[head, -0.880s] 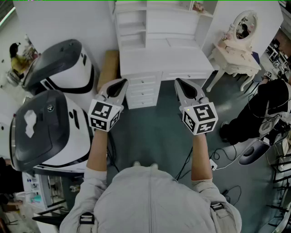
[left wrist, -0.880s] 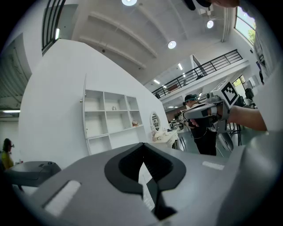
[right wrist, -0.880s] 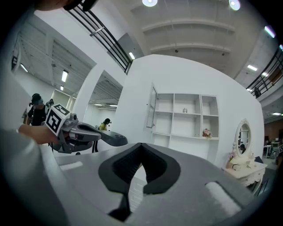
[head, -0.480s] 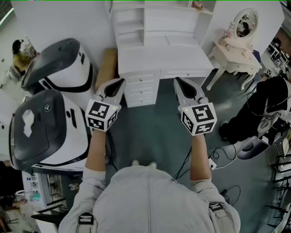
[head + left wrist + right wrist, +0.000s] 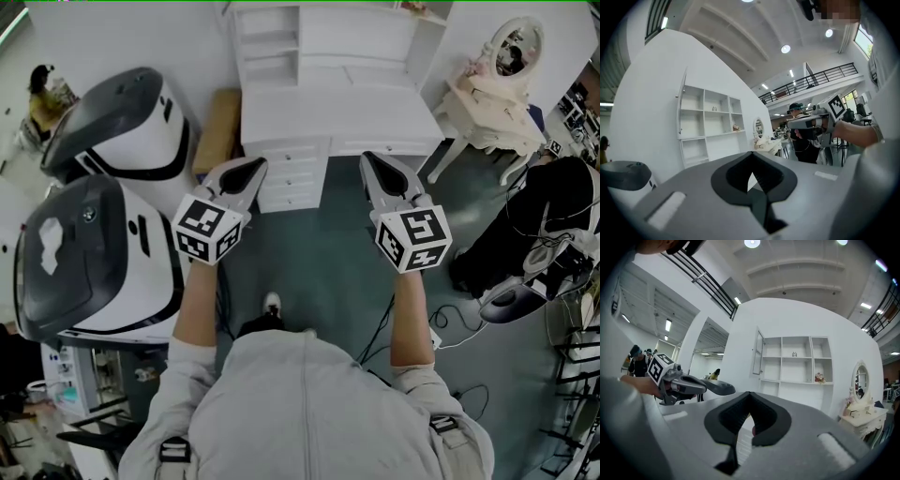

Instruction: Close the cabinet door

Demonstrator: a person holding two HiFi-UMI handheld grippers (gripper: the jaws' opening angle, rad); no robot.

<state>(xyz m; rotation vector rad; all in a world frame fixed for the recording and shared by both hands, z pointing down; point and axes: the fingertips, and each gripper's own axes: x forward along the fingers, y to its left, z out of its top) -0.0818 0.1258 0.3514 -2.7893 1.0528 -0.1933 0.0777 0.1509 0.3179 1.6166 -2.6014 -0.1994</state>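
The white cabinet (image 5: 328, 56) with open shelves and a desk top stands against the far wall. Its narrow door (image 5: 682, 101) hangs open at the left of the shelves and shows edge-on; the right gripper view has this door (image 5: 758, 352) too. Both grippers are held level in front of the person, well short of the cabinet. My left gripper (image 5: 251, 167) (image 5: 751, 153) is shut with nothing in it. My right gripper (image 5: 372, 161) (image 5: 749, 393) looks shut and empty as well. Each shows in the other's view: right gripper (image 5: 806, 123), left gripper (image 5: 717, 388).
Two large white-and-dark machines (image 5: 94, 253) (image 5: 122, 122) stand at the left. A brown board (image 5: 217, 127) leans beside the cabinet's drawers (image 5: 292, 178). At the right are a vanity table with an oval mirror (image 5: 492, 94), a person in black (image 5: 534, 216) and floor cables (image 5: 469, 328).
Both grippers stay shut and keep their places in front of the body. The person's foot has come forward into view below them.
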